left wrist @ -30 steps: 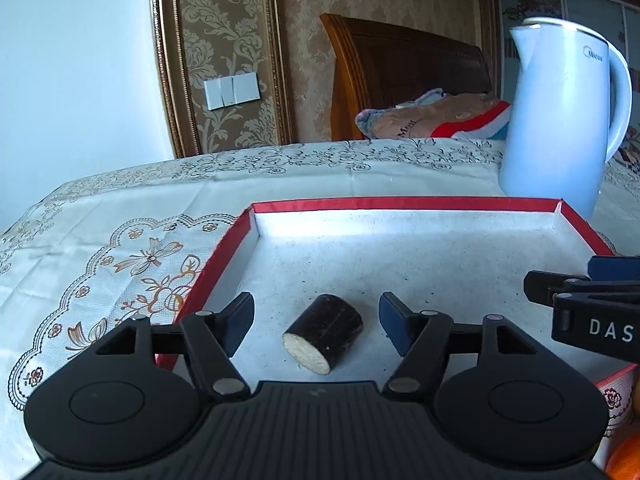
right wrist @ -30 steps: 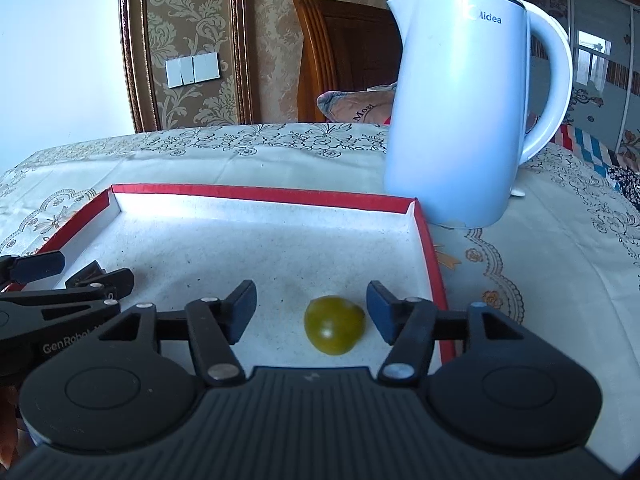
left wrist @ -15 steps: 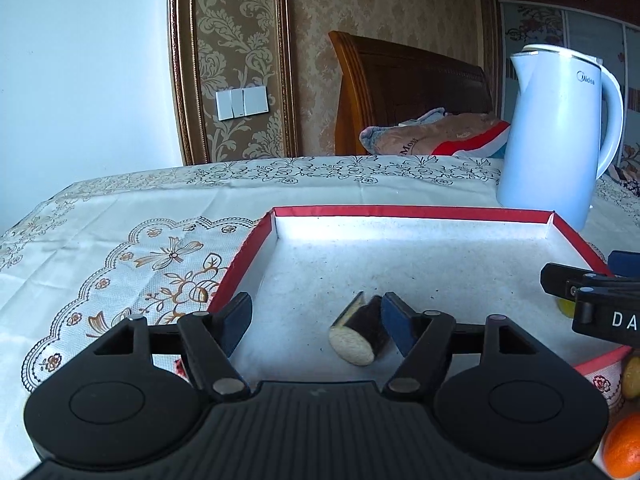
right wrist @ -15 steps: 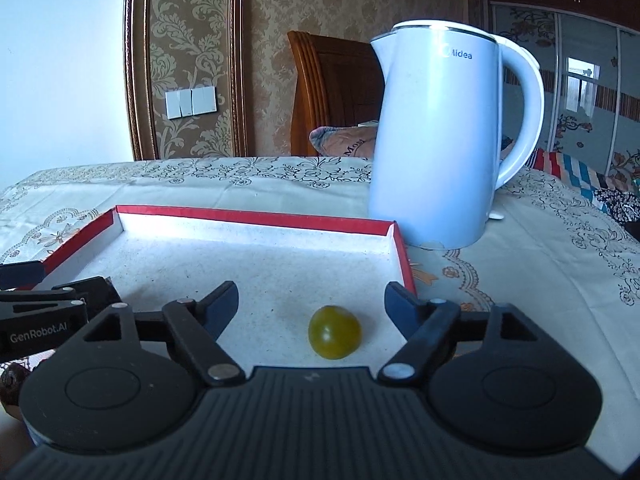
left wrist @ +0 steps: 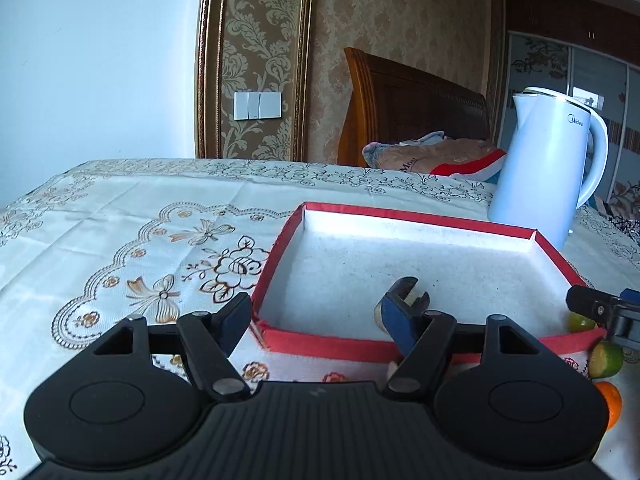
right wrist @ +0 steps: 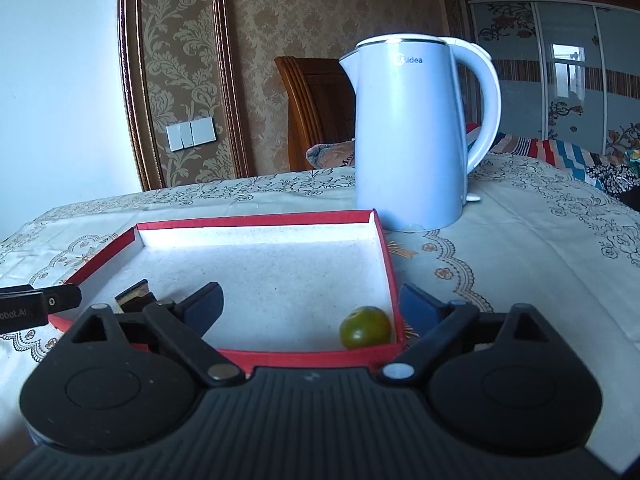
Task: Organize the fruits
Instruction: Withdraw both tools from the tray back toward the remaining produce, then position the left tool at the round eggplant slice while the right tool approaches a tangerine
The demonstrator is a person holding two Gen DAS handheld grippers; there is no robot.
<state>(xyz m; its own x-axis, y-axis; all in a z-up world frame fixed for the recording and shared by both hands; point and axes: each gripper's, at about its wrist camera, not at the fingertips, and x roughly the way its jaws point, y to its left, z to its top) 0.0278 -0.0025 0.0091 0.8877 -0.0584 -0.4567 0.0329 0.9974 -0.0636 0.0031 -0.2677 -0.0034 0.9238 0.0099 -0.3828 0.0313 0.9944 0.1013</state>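
Nearest me, the right gripper [right wrist: 310,306] has just been opening its jaws; they stand wide, clear of the green fruit [right wrist: 365,327] in the red tray's [right wrist: 304,356] near right corner. The left gripper [left wrist: 316,320] is partly spread and empty; the dark cut piece [left wrist: 408,294] lies in the tray behind its right finger. Farther back, a white kettle [right wrist: 412,136] stands on the tablecloth [left wrist: 120,216].

One red tray [right wrist: 390,264], one kettle [right wrist: 408,136] — two green fruits [left wrist: 606,357], one orange [left wrist: 612,402], one dark cane piece [right wrist: 134,294].
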